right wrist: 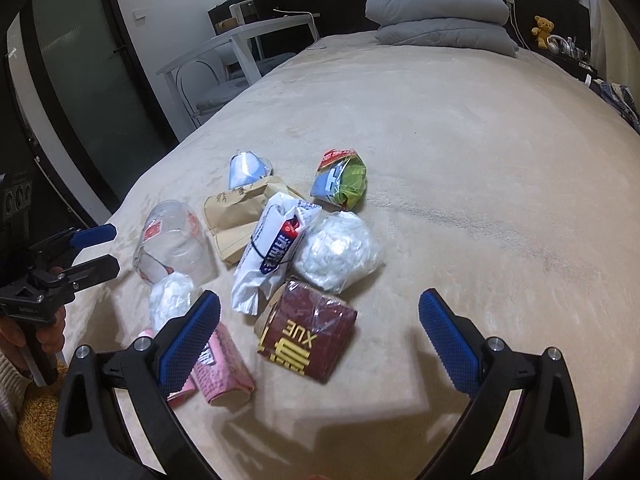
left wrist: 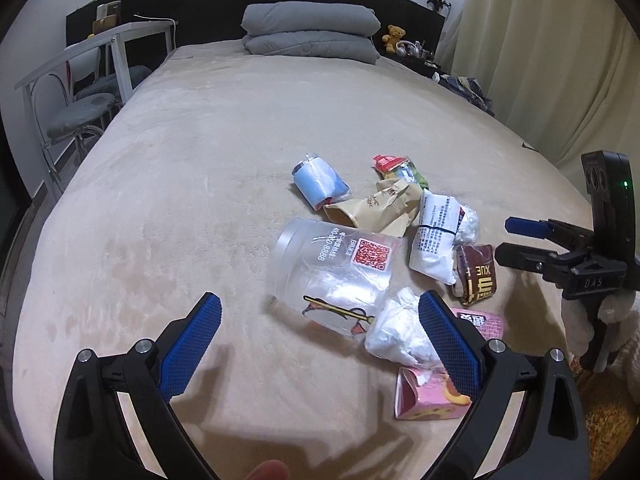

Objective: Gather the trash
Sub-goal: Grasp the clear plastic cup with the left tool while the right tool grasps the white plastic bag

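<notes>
left wrist view: left gripper (left wrist: 320,340) spread wide above a beige bed (left wrist: 180,200); a crushed clear plastic cup (left wrist: 332,276) lies on its side amid crumpled trash. right wrist view: right gripper (right wrist: 320,340) spread wide, empty, over a maroon wrapper (right wrist: 310,336).

Beige bed (left wrist: 224,168), grey folded quilt (left wrist: 312,32) at black headboard (left wrist: 200,4); white table (left wrist: 120,40), curtain (left wrist: 552,60).

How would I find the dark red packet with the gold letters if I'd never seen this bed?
Start at the big beige bed and find the pile of trash near its foot end. At the pile's near edge, just in front of a white plastic bag, lies the dark red packet. It is the only dark one, with gold letters reading XUE.
</notes>
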`<action>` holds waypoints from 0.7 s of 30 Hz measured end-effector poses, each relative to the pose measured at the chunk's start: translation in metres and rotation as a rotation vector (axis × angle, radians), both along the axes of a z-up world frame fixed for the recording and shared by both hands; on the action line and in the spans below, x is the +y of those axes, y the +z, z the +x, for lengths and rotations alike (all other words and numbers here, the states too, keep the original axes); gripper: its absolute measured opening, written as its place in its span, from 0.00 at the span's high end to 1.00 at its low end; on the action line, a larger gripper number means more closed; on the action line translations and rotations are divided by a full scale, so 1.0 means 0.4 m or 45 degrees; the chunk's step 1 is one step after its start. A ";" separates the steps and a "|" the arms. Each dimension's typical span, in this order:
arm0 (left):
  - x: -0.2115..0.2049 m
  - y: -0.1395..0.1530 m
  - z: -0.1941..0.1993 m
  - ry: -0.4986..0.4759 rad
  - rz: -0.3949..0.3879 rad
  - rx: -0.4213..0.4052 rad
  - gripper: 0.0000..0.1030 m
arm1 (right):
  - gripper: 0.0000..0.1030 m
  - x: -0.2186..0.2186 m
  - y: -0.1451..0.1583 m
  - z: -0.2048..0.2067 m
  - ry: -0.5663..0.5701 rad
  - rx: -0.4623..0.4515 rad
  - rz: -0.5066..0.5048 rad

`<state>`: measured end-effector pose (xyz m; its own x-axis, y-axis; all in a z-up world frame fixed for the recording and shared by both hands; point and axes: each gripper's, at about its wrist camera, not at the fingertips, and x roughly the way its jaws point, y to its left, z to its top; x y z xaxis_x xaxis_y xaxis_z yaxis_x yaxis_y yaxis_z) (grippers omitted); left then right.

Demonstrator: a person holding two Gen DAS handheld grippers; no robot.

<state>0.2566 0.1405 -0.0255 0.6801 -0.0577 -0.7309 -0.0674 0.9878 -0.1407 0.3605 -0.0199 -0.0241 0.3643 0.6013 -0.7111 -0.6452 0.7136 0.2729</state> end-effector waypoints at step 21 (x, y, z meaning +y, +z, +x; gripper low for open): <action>0.009 -0.070 0.125 -0.164 0.011 0.040 0.29 | 0.28 0.058 -0.039 0.135 0.236 0.058 0.025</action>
